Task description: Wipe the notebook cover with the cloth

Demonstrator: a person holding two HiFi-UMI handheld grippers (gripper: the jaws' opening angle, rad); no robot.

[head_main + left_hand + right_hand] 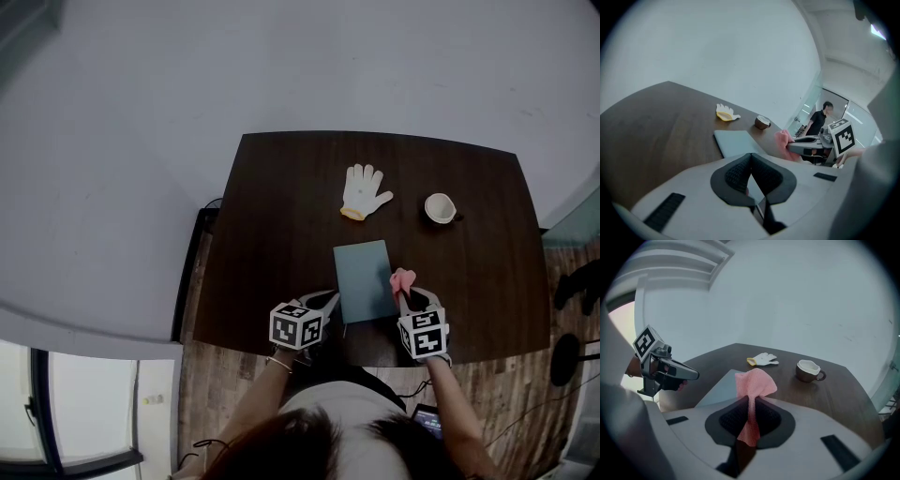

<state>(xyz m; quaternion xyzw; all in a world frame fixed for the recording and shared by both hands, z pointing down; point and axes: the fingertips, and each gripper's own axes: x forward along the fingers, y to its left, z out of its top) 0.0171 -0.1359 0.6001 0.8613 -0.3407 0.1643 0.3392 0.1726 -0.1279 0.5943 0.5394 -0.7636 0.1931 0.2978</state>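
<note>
A grey-blue notebook [365, 279] lies closed on the dark wooden table [272, 225], near its front edge; it also shows as the notebook [736, 142] and the notebook [719, 386] in the gripper views. My right gripper [407, 296] hovers just right of the notebook, shut on a pink cloth [753, 385] that sticks up from its jaws; the cloth [403, 278] shows by the notebook's right edge. My left gripper [322, 303] sits at the notebook's front left corner, jaws closed with nothing between them.
A white work glove [364, 191] with a yellow cuff lies behind the notebook. A brown cup [439, 207] with a white inside stands to the right of the glove. A person [819, 120] stands far off beyond the table.
</note>
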